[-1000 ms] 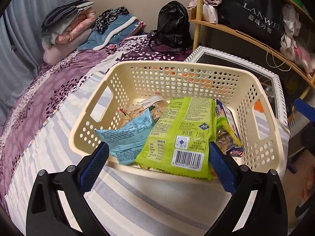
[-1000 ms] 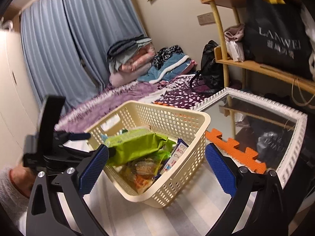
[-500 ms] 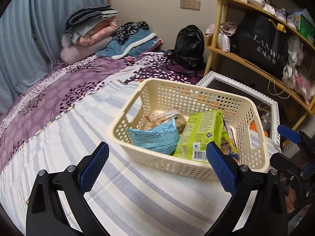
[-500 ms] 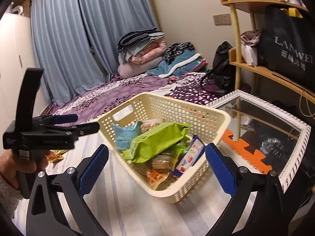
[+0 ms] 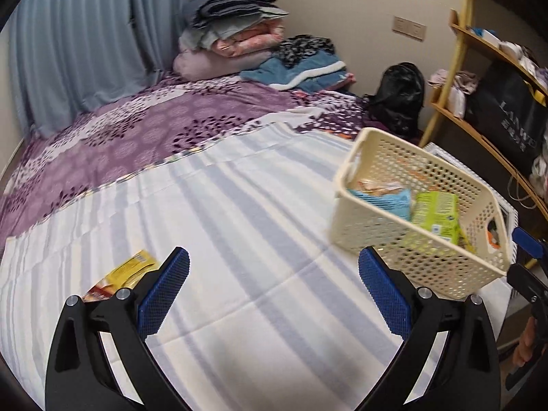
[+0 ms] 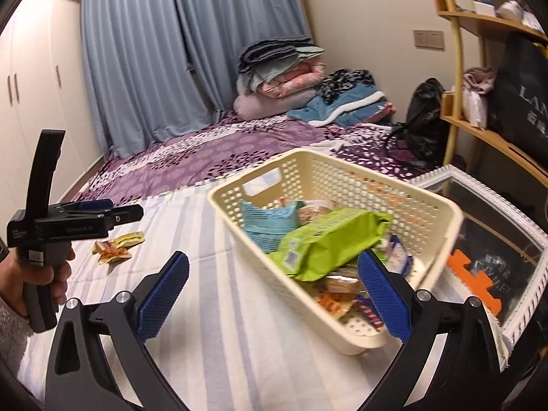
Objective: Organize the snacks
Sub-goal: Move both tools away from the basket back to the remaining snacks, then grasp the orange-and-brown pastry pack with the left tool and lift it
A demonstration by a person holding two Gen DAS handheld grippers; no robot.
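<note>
A cream perforated basket (image 5: 363,229) (image 6: 424,205) stands on the striped bed sheet and holds a green snack bag (image 5: 436,210) (image 6: 328,239), a light blue bag (image 5: 390,200) (image 6: 267,221) and several smaller packets. Loose yellow and orange snack packets (image 5: 126,274) (image 6: 114,248) lie on the sheet to the left. My left gripper (image 5: 274,291) (image 6: 113,212) is open and empty, hovering beside the yellow packets. My right gripper (image 6: 274,291) is open and empty, with its right finger in front of the basket's near corner.
A purple patterned blanket (image 5: 137,137) covers the far bed, with folded bedding (image 5: 239,44) stacked by the curtain. A black backpack (image 5: 399,96), a white-framed mirror (image 6: 496,233) and a wooden shelf (image 6: 479,126) stand right of the basket. A hand (image 6: 37,274) holds the left gripper.
My left gripper has drawn back from the basket and swung left, bringing the yellow packets into its view. The right view has pulled back and risen slightly.
</note>
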